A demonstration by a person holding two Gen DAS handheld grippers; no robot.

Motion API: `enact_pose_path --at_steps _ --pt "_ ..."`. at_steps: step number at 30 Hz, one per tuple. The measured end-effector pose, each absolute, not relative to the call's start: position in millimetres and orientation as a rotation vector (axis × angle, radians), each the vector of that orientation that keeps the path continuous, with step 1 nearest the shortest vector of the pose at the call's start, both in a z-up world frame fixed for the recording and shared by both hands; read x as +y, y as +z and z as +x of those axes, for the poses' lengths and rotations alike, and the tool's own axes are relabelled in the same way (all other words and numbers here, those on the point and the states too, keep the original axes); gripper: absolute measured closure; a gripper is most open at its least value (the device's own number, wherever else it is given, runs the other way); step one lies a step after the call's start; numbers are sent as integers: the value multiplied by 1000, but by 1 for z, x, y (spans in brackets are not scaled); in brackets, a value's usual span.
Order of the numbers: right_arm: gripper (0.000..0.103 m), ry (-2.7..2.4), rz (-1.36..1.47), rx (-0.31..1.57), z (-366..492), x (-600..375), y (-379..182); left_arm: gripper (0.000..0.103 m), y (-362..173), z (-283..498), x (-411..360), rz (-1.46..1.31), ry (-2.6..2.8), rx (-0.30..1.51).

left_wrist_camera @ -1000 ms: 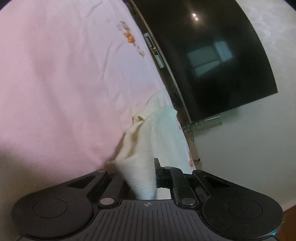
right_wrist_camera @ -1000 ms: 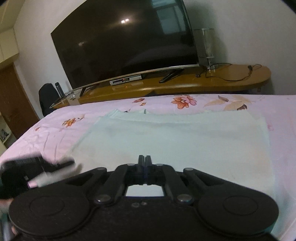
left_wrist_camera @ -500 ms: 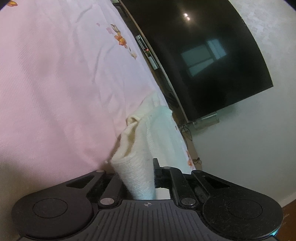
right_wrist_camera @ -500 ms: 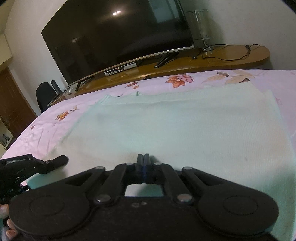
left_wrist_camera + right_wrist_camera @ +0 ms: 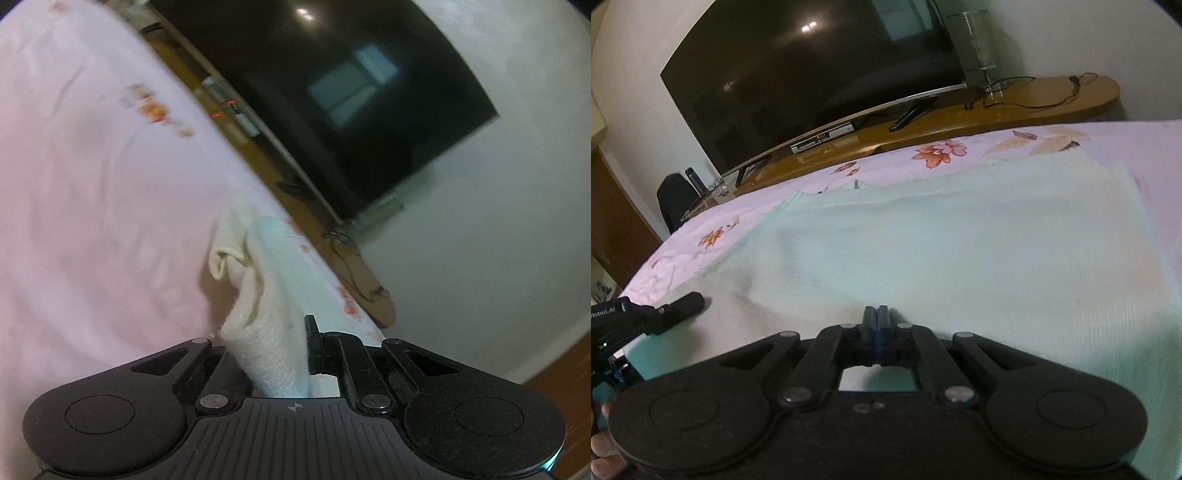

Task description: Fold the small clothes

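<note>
1. My left hand-held gripper (image 5: 295, 343) still pinches the pale garment (image 5: 960, 258) corner, now lifted higher off the pink bed (image 5: 92, 203).
2. My right hand-held gripper (image 5: 875, 314), pressed together, has sunk onto the flat garment.

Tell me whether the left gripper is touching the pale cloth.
Touching. The left wrist view shows the left gripper shut on a bunched edge of the pale cloth, which rises from between its fingers.
</note>
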State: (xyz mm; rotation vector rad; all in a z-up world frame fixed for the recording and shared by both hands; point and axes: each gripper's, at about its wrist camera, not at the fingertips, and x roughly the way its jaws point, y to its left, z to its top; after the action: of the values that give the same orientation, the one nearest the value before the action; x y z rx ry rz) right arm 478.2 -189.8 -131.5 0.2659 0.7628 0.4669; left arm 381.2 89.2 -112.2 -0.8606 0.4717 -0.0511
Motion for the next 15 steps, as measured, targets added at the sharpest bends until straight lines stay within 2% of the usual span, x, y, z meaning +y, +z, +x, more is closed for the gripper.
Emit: enact_pose_path --at_steps 9,12,14,15 --pt "103 474 336 768 477 -201 -135 96 -43 414 14 -510 -293 509" --pt "103 445 456 749 473 -226 -132 96 -34 425 -20 -412 -393 548" --pt "97 401 564 706 466 -260 -129 96 -33 430 -45 -345 -448 579" --pt "90 375 602 688 462 -277 -128 96 -36 433 -59 -321 -473 597"
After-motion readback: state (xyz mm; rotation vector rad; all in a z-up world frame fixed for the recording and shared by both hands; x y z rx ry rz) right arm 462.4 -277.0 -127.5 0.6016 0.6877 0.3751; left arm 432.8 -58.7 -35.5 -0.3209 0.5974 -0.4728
